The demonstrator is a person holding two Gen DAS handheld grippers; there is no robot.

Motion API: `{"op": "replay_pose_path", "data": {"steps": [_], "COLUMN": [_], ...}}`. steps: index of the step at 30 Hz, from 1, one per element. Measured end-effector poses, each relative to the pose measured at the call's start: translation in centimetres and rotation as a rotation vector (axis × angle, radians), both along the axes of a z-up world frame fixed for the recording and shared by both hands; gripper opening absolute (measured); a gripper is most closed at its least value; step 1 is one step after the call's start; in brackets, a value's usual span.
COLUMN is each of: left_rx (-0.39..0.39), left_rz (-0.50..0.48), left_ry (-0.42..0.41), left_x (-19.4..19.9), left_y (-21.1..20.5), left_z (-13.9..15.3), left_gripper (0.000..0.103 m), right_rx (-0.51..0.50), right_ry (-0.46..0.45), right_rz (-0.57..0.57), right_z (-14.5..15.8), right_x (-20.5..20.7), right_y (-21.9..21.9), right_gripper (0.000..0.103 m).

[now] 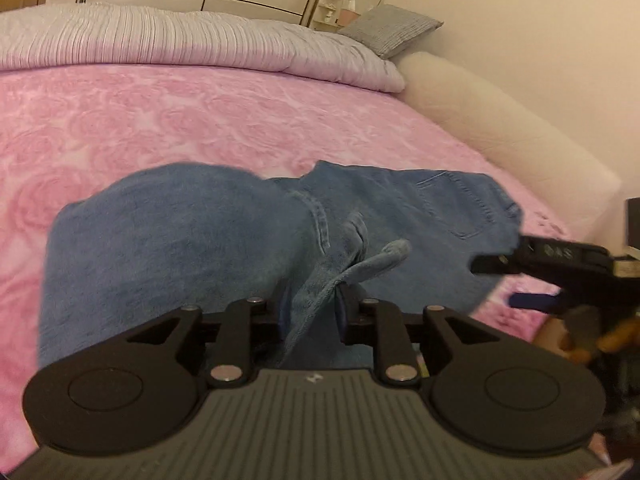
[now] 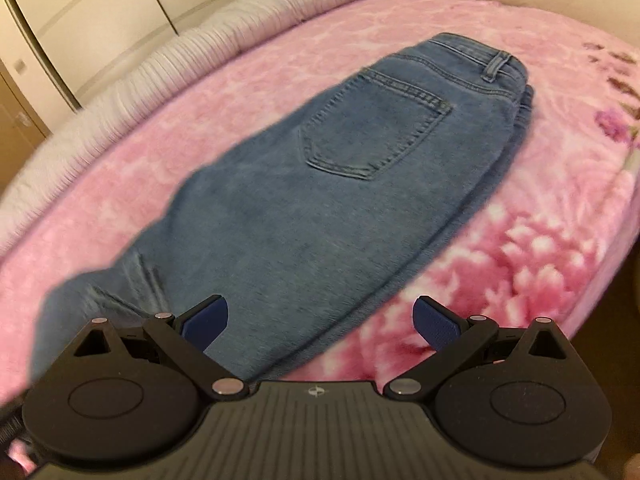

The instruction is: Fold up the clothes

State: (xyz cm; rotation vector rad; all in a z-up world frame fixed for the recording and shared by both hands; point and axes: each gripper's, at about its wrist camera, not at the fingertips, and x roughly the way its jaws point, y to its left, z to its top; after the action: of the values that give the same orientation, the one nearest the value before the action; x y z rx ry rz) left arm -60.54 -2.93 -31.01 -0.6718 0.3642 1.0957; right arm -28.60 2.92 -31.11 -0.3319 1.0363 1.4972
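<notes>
A pair of blue jeans [image 2: 320, 200] lies folded lengthwise on the pink flowered blanket [image 2: 520, 260], back pocket up and waistband at the far end. In the left wrist view the jeans [image 1: 180, 232] are doubled over. My left gripper [image 1: 314, 304] stands narrow, with a raised fold of denim pinched between its blue pads. My right gripper [image 2: 320, 316] is open wide just above the near part of the jeans, nothing between its fingers. The same right gripper [image 1: 508, 282] shows at the right edge of the left wrist view, beside the pocket end of the denim.
A pale ribbed duvet [image 1: 160, 40] is bunched along the far side of the bed, with a grey pillow [image 1: 392, 28] behind it. A cream padded bed edge [image 1: 500, 128] runs along the right. Cream wardrobe doors [image 2: 80, 8] stand beyond the bed.
</notes>
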Motion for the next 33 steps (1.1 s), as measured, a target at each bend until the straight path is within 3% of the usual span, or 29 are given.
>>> {"op": "replay_pose_path", "data": {"steps": [1,5,12,16,19,21,22,23,24,25,27,30,33], "left_rx": [-0.001,0.000,-0.024,-0.039,-0.044,-0.052,-0.057,-0.062,-0.068,-0.073,-0.077,-0.064,-0.075], "left_rz": [-0.012,-0.016,0.091,0.122,0.132,0.138,0.143,0.149,0.153,0.154,0.136,0.091,0.025], "left_ry": [-0.010,-0.034,-0.048,-0.077,-0.102,-0.116,-0.126,-0.139,-0.154,-0.170,-0.206,-0.253,-0.298], "left_x": [-0.8,-3.3,-8.1,-9.6,-10.4,-10.9,-11.2,-11.4,-11.5,-11.7,-11.7,-10.8,-8.8], "left_y": [-0.5,-2.2,-2.1,-2.5,-2.8,-3.0,-3.0,-2.9,-2.8,-2.6,-2.2,-1.2,0.6], "left_z": [0.5,2.0,2.3,2.1,2.0,1.9,1.8,1.7,1.7,1.8,2.2,3.0,2.8], "left_gripper": [0.034,0.035,0.029,0.029,0.029,0.029,0.029,0.029,0.029,0.029,0.029,0.029,0.029], "right_rx": [0.009,0.000,-0.165,-0.223,-0.245,-0.258,-0.248,-0.237,-0.232,-0.217,-0.123,0.156,0.319], "right_ry": [0.043,0.262,0.693,0.792,0.800,0.794,0.791,0.769,0.735,0.718,0.651,0.471,0.365], "right_rz": [0.013,0.068,0.084,0.094,0.081,0.062,0.050,0.038,0.028,0.027,0.058,0.094,0.034], "right_z": [0.0,-0.6,-3.5,-4.6,-5.5,-6.3,-6.5,-6.8,-7.0,-7.1,-5.7,-0.2,3.1], "right_x": [0.0,-0.2,-1.4,-3.2,-4.7,-5.4,-5.6,-5.8,-6.1,-6.3,-6.2,-4.2,-0.4], "right_y": [0.0,0.4,-0.3,-0.3,0.2,0.7,1.0,1.1,1.3,1.5,1.9,2.0,2.2], "right_gripper": [0.100,0.094,0.072,0.072,0.067,0.052,0.050,0.040,0.021,0.015,0.011,0.009,0.010]}}
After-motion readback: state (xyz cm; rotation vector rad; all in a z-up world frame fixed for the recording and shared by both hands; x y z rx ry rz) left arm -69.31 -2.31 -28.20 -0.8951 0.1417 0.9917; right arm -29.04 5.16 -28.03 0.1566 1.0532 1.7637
